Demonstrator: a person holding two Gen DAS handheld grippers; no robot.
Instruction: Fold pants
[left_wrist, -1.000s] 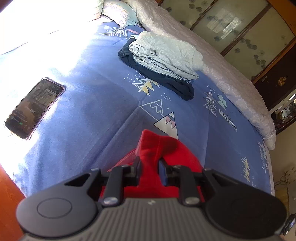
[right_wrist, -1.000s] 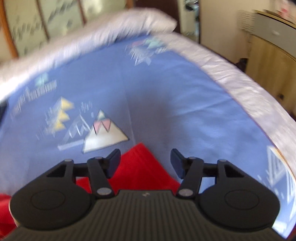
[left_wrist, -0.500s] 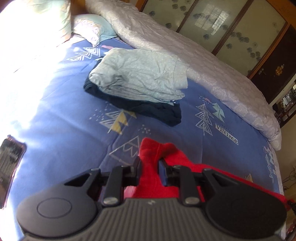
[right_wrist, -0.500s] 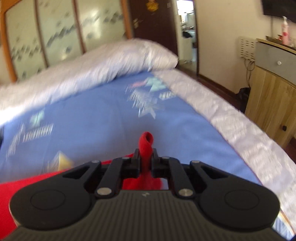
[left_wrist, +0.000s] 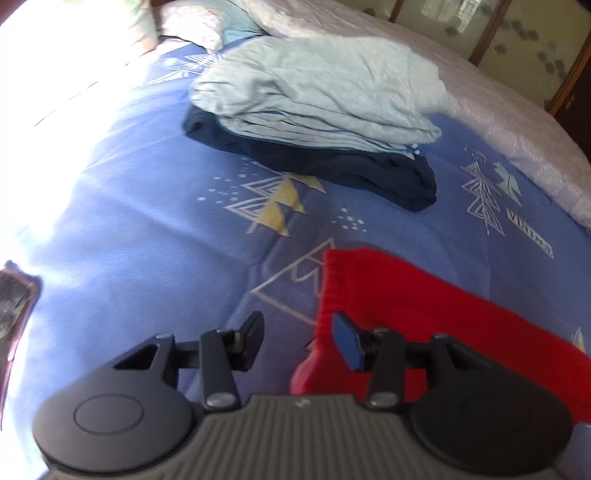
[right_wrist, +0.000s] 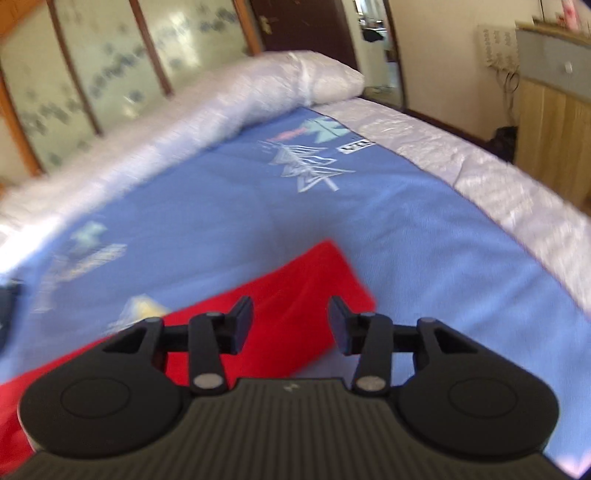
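The red pants (left_wrist: 406, 295) lie flat on the blue patterned bedsheet (left_wrist: 147, 206). One ribbed end of them sits just under my left gripper (left_wrist: 298, 341). Its jaws are opening, and the cloth edge lies below the right finger, not pinched. In the right wrist view the other end of the red pants (right_wrist: 295, 291) rests on the sheet beneath my right gripper (right_wrist: 291, 326). Those jaws are opening too, with nothing pressed between the pads.
A stack of folded clothes, light grey (left_wrist: 317, 88) on dark navy (left_wrist: 369, 173), lies further up the bed. A phone (left_wrist: 14, 306) rests at the left edge. A white quilt (right_wrist: 207, 110) runs along the far side; a wooden cabinet (right_wrist: 554, 122) stands beyond the bed.
Both grippers held the red cloth half a second ago and have let it go. The pants now lie flat on the sheet. The left gripper moved closer to the clothes stack.
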